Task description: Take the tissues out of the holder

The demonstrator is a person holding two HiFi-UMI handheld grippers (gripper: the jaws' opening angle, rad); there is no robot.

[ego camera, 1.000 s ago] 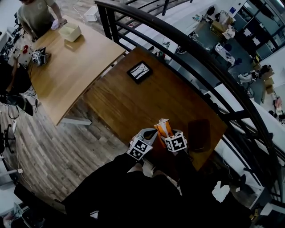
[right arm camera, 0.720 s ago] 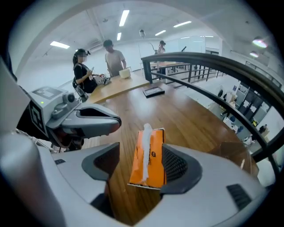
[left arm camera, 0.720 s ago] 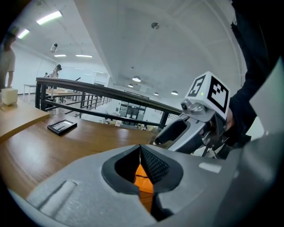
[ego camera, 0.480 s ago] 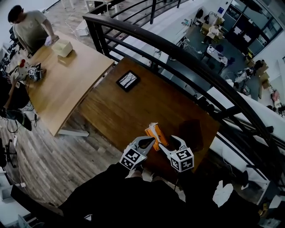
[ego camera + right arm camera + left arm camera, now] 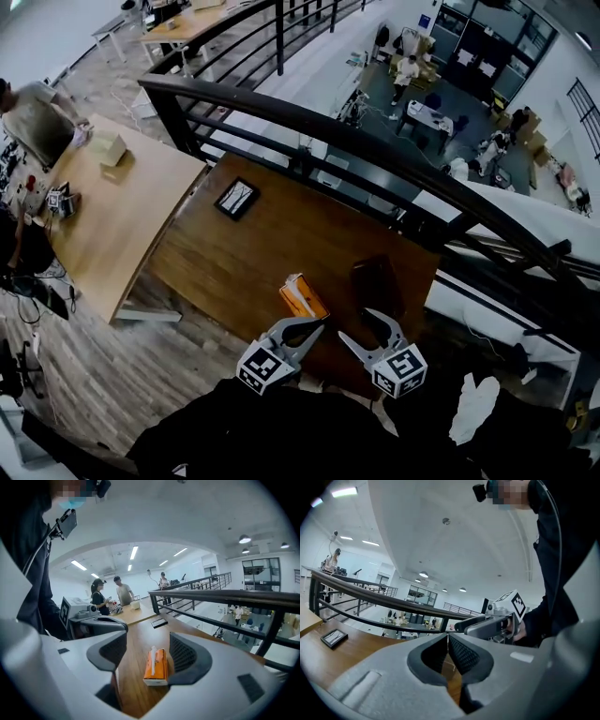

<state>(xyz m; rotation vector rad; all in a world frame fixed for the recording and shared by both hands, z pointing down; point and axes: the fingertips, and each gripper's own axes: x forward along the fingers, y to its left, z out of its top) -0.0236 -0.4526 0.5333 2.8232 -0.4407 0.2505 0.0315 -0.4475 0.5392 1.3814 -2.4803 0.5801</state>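
One tissue holder (image 5: 159, 666) on table (image 5: 281, 234), tissue (image 5: 152, 658) apparently protruding

The bench (image 5: 281, 244) is mostly bare wood, with open room between the orange tissue box (image 5: 302, 297) near its front edge and the framed picture (image 5: 236, 199) farther back. A dark flat object (image 5: 378, 281) lies near the box's right. A black railing (image 5: 244, 101) closes the far side. The left tool (image 5: 317, 324) and right tool (image 5: 359, 326) hang by the near edge, clear of the box.

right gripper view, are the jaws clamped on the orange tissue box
No, the right gripper is open; the tissue box lies on the table.
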